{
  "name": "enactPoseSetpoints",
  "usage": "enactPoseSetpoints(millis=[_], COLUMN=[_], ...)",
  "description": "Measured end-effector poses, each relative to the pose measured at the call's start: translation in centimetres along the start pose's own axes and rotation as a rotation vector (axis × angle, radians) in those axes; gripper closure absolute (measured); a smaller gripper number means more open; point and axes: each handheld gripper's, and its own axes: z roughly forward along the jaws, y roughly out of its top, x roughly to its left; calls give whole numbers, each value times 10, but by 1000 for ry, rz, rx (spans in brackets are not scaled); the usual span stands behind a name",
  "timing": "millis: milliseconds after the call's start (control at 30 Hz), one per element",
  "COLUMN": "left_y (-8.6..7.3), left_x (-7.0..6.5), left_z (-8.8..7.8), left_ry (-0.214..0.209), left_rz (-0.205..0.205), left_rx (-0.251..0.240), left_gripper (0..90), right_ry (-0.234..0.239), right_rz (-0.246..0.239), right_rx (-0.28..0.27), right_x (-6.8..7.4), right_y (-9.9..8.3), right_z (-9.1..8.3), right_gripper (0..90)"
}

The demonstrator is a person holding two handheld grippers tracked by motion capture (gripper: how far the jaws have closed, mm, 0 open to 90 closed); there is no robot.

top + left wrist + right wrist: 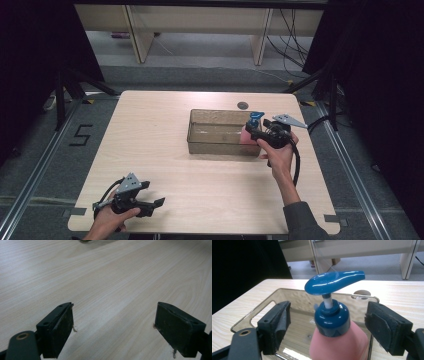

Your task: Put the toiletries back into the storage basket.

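Bottle: a pink pump bottle (338,340) with a blue pump head (334,281) stands upright at the right end of the clear tray (200,135); whether its base rests on the tray floor I cannot tell
Right gripper (253,131): jaws stand wide, one on each side of the bottle's shoulder; in the right gripper view a gap shows between each pad and the pink body, so nothing is gripped
Left gripper (150,206): jaws wide apart with nothing between them, over bare table (112,277) near the front left corner; well apart from the tray
Key relation: the bottle lies straight ahead of the right gripper, centred between its jaws; its long axis runs vertical, crossing the line between the pads
Pump spout: points to the right in the right gripper view, above the jaws and clear of them
Nearer hand: the right by far
Judgement: a plain closing of the right jaws would catch the body just below the blue collar; the narrowing shoulder could let the pads slip upward
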Motion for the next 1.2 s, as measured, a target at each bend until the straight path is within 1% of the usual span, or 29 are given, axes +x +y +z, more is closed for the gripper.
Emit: enactPoseSetpoints(millis=[33, 67, 100, 233, 267, 300, 367, 433, 467, 500, 567, 600, 633, 667, 700, 733, 767, 833, 867, 900, 933, 967, 1000, 1033, 1067, 1100, 1133, 1167, 1200], left_y=[0, 0, 0, 0, 0, 0, 0, 0, 0, 0, 0, 0, 0, 0, 0, 0, 0, -1, 0, 0, 0, 0, 0, 0, 0, 0, 0, 0, 0], left_x=[0, 0, 0, 0, 0, 0, -1, -1, -1, -1, 0, 1, 0, 0, 0, 0, 0, -1, 0, 0, 0, -1, -1, 0, 0, 0, 0, 0, 0], left_z=[0, 0, 0, 0, 0, 0, 0, 0, 0, 0, 0, 0, 0, 0, 0, 0, 1, 1, 0, 0, 0, 1, 1, 0, 1, 0, 0, 1, 0], left_ry=[3, 3, 3, 4, 9, 9, 7, 4, 4, 7, 9, 5, 9, 8, 10, 5, 3, 7, 3, 4, 5, 8, 8, 9, 3, -2, 0, 5, 6], left_rz=[-1, -1, 0, 0, 1, 0, -2, -4, -3, -4, -1, 6, 7, 8, 11, 7, 7, 4, 2, 2, 5, 2, 3, 6, 8, 9, 9, 7, 6], left_rx=[0, 2, 2, -7, -1, -2, -5, -13, -13, -8, -6, -3, -1, -3, 0, -10, -12, -19, -14, -13, -10, -15, -15, -11, -8, 2, -1, -10, -11], left_gripper=[148, 149, 149, 149, 149, 148, 149, 149, 149, 149, 148, 148, 148, 149, 148, 149, 149, 149, 149, 149, 149, 149, 149, 149, 149, 148, 149, 149, 149], right_ry=[7, 5, -5, 3, -4, 4, 3, 2, 5, 7, 10, 10, 6, 1, -3, 18, 11, 2, 10, 3, 13, 12, 12, 11, 7, 6, -2, 0, 3], right_rz=[-22, -5, -25, -12, -35, 20, -12, 20, 20, -1, 12, -3, 11, -2, 11, 0, -4, 22, 20, -1, -11, 9, 10, -9, 17, -12, -14, 2, -24], right_rx=[-8, -10, -3, 0, -3, 11, 0, 5, 9, 3, -6, -11, -2, 3, 8, 6, 3, 6, 1, 5, -14, -11, -13, -16, -4, -1, 7, 10, 8], right_x=[-2, -1, -1, 0, -1, 3, 1, 4, 5, 3, 5, 4, 4, 4, 4, 3, 2, 6, 6, 6, 5, 6, 7, 6, 8, 5, 6, 8, 6], right_y=[0, 0, 1, 0, 0, 0, -1, -1, -1, 0, -1, -1, -1, -1, -1, -1, -2, -3, -3, -3, -4, -4, -4, -5, -6, -6, -6, -7, -7], right_z=[0, 0, -1, -3, -3, -4, -4, -5, -6, -5, -5, -5, -6, -7, -7, -7, -8, -10, -11, -11, -11, -12, -13, -13, -15, -16, -17, -18, -18], right_gripper=[213, 213, 213, 213, 212, 210, 210, 211, 211, 211, 212, 212, 212, 212, 212, 212, 212, 212, 212, 212, 212, 212, 213, 212, 212, 212, 212, 212, 210])
